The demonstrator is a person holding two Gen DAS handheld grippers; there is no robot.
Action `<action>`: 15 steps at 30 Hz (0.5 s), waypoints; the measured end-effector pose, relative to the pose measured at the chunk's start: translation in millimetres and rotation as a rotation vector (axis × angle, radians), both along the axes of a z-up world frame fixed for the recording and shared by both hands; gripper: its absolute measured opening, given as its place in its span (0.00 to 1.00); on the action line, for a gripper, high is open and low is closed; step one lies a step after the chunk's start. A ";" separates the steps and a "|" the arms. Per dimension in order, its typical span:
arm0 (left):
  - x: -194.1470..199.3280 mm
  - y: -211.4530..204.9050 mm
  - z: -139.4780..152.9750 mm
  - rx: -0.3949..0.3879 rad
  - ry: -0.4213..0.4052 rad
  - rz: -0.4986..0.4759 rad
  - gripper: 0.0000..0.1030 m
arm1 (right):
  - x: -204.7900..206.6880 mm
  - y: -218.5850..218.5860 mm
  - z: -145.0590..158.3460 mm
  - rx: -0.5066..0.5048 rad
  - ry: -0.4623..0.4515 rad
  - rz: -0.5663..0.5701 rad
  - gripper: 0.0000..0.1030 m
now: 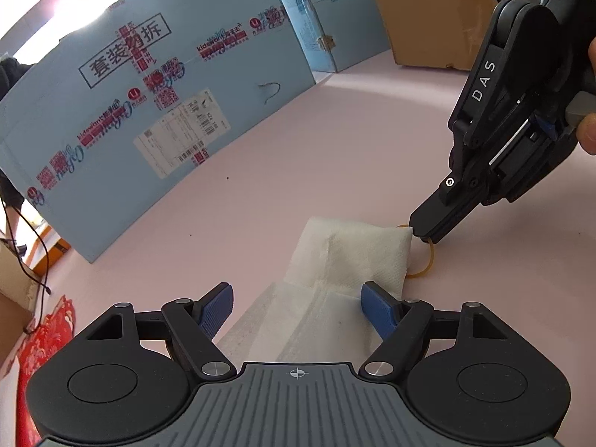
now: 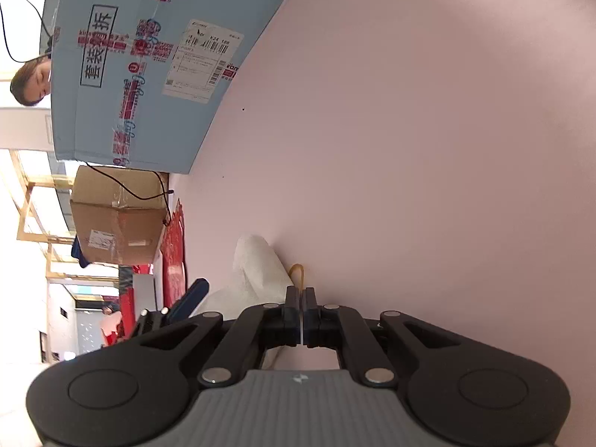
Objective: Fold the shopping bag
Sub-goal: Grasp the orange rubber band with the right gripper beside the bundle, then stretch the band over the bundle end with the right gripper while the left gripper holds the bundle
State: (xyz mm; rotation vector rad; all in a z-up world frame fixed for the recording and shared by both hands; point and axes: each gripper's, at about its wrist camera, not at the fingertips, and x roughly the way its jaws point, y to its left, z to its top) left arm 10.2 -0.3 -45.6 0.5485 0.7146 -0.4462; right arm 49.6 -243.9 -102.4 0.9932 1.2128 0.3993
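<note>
Bag (image 1: 346, 260) mid-fold on pink tabletop (image 1: 335, 141)
Right gripper (image 1: 422, 232) jaws clamped on its corner, left gripper (image 1: 298, 305) jaws apart; next, probably carry that corner over.

white bag (image 1: 346, 260) pinched, right gripper (image 1: 419, 232)

One white shopping bag (image 1: 350, 257) lies on the pink table (image 1: 335, 130), with one yellow rubber band (image 1: 424, 264) beside it. Two grippers show, the left gripper (image 1: 298, 307) and the right gripper (image 1: 428, 232). Three cardboard boxes stand behind: two blue boxes (image 1: 149, 111) (image 1: 354, 18) and one brown box (image 1: 436, 22).

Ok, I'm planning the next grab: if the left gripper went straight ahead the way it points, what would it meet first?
Probably the white bag on the pink table: it lies right ahead between the open left gripper fingers. Height above it is hard to judge.
</note>
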 end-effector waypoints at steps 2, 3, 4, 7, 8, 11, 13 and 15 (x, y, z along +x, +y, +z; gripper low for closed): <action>1.3 2.3 -0.6 -0.018 0.013 0.006 0.75 | 0.6 -1.1 -1.1 0.024 0.007 -0.003 0.01; 2.0 2.9 -0.3 -0.024 0.018 0.012 0.75 | 1.3 -1.1 -0.8 0.035 0.007 -0.001 0.01; 2.8 3.2 -0.4 -0.032 0.026 0.015 0.75 | 2.4 -0.4 0.1 0.050 0.004 0.001 0.01; 1.8 2.6 -0.9 -0.035 0.024 0.021 0.74 | 3.4 0.5 2.0 0.075 0.002 0.010 0.01; 0.9 2.0 -0.9 -0.033 0.020 0.015 0.74 | 4.0 1.1 2.1 0.074 0.001 0.014 0.01; -0.7 0.0 -0.7 -0.020 0.015 0.001 0.74 | 7.7 4.4 4.6 0.078 -0.004 0.034 0.01; 0.6 -0.8 -0.4 -0.022 0.027 -0.002 0.74 | 10.2 7.9 10.4 0.083 -0.030 0.060 0.01; -1.2 -1.9 -0.9 -0.015 0.018 -0.013 0.72 | 12.8 12.4 17.9 0.068 -0.056 0.089 0.01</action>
